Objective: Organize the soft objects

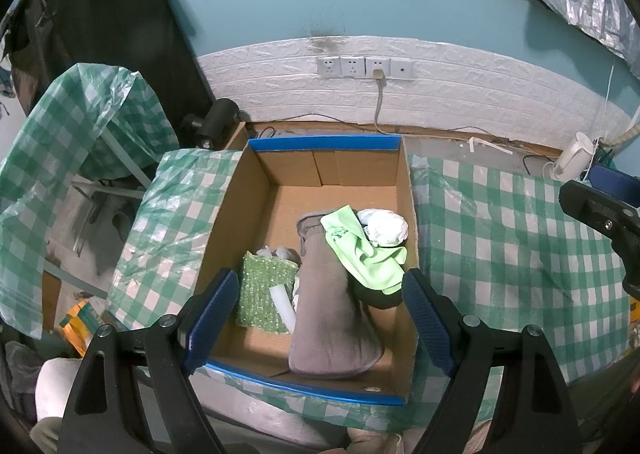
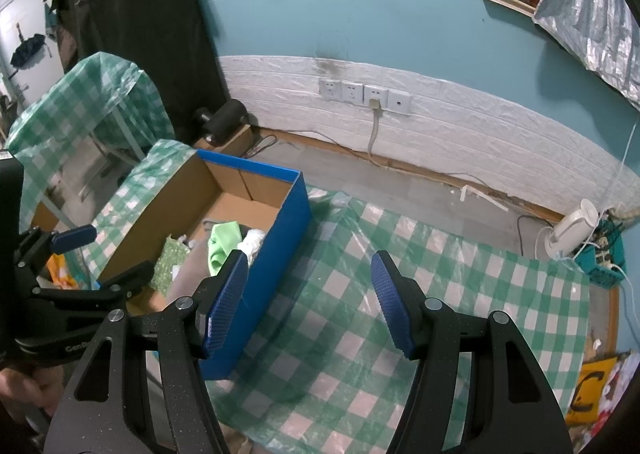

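Left wrist view shows us our left hand-held gripper hanging over the near end of the box, its blue pads spread wide with nothing between them. We see the box, cardboard inside with blue-taped rims, sitting on the table under a green-and-white checked cloth, toward the table's left edge. Inside it lie the soft things: a grey pouch stretched along the middle toward the near wall, a lime cloth draped over the pouch's far end, a white wad against the right wall, and a green beaded pad by the left wall with a white tube resting on it. From the right wrist view, our right hand-held gripper is over the bare cloth just right of the box's blue outer wall, its pads also apart and gripping nothing. We can see the left hand-held gripper at that picture's left edge, above the box. A white kettle stands on the floor beyond the table's far right corner, by the wall.
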A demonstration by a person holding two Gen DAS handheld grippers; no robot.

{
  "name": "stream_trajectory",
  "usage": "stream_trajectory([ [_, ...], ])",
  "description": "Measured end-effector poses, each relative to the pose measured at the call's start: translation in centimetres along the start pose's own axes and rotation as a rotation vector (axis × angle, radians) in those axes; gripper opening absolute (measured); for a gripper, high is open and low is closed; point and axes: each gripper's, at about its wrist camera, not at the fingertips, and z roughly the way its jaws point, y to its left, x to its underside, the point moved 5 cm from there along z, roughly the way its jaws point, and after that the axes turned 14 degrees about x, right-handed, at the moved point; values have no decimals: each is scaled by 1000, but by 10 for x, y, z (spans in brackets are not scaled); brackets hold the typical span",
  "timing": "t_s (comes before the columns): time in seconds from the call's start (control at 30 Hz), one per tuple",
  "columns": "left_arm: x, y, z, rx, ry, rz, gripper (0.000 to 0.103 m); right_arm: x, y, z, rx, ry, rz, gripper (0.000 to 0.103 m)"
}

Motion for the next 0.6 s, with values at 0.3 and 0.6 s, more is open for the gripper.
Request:
stream_trajectory([
  [0.3, 0, 0, 0, 1, 0, 4, 85, -1, 0, 0, 0, 0, -1, 64],
  [0.6, 0, 0, 1, 1, 1, 3, 85, 2, -2, 1, 1, 2, 0, 64],
])
